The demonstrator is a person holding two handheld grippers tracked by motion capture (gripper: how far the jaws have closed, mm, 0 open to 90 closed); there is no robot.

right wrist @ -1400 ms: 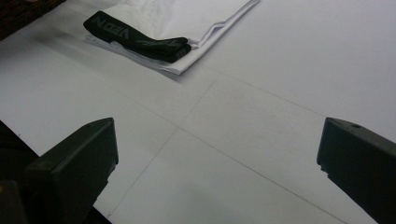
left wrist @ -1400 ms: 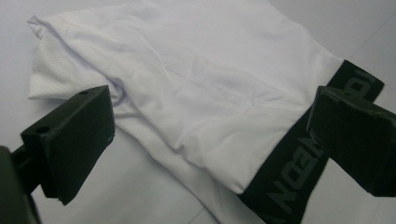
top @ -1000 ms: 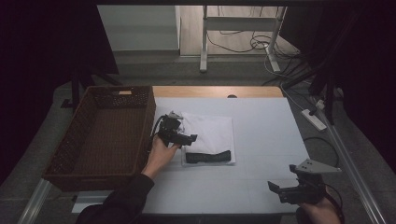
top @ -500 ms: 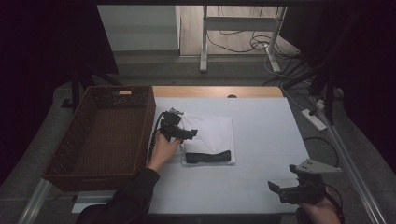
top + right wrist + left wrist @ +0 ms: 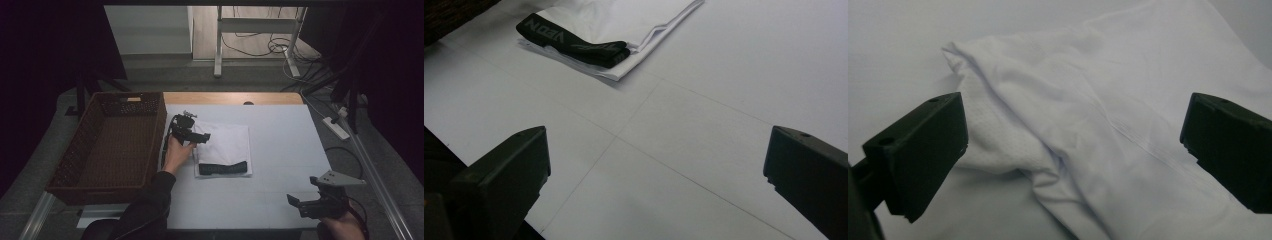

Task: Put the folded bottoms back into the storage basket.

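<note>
A folded white garment point(image 5: 227, 145) with a black waistband point(image 5: 223, 168) along its near edge lies on the white table point(image 5: 280, 130). My left gripper point(image 5: 199, 136) hovers at the garment's far left corner, jaws wide open with a rumpled white fold point(image 5: 1048, 145) between and below them. The waistband point(image 5: 574, 45) carries grey lettering in the right gripper view. My right gripper point(image 5: 296, 201) is held open at the table's near right corner, over bare tabletop, far from the garment.
A dark wicker basket point(image 5: 107, 145) stands along the table's left side, beside my left forearm. A wooden strip point(image 5: 230, 97) edges the far side. Cables and a power strip point(image 5: 336, 127) lie on the floor at right.
My left gripper has shifted slightly away and to the right, onto the garment's far left corner. The right gripper has stayed in place.
</note>
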